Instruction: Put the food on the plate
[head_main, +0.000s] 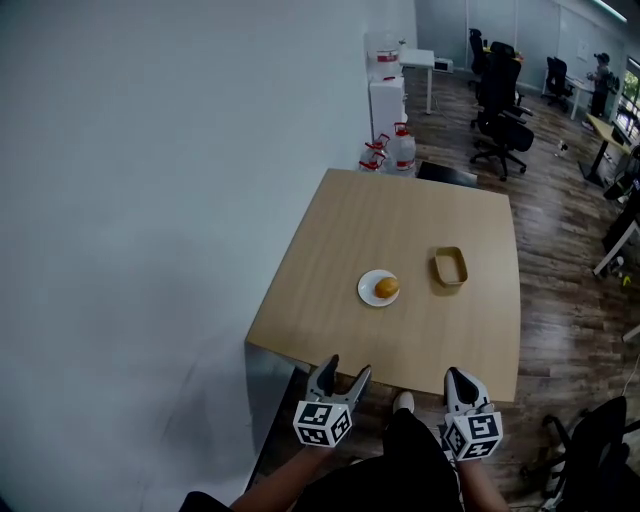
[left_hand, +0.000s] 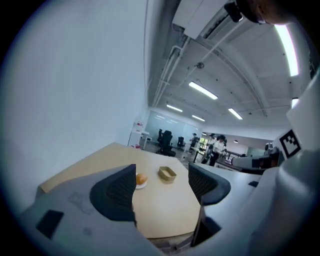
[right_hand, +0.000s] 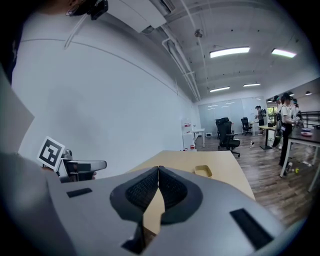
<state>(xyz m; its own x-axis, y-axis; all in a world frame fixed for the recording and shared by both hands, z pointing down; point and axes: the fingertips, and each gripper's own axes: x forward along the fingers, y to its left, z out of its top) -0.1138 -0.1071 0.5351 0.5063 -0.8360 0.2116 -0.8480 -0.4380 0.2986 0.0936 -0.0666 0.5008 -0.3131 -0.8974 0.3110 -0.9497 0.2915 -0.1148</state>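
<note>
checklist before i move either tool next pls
1. Food on the white plate: ok, it sits on it already.
2. Left tool ready to grasp: ok, jaws apart, nothing between them.
3. Right tool ready to grasp: not ok, jaws together and empty.
4. Both tools clear of the things on the table: ok, they are at its near edge.
5. Tan tray empty: ok, nothing shows inside.
6. What the food is: cannot tell, too small.
</note>
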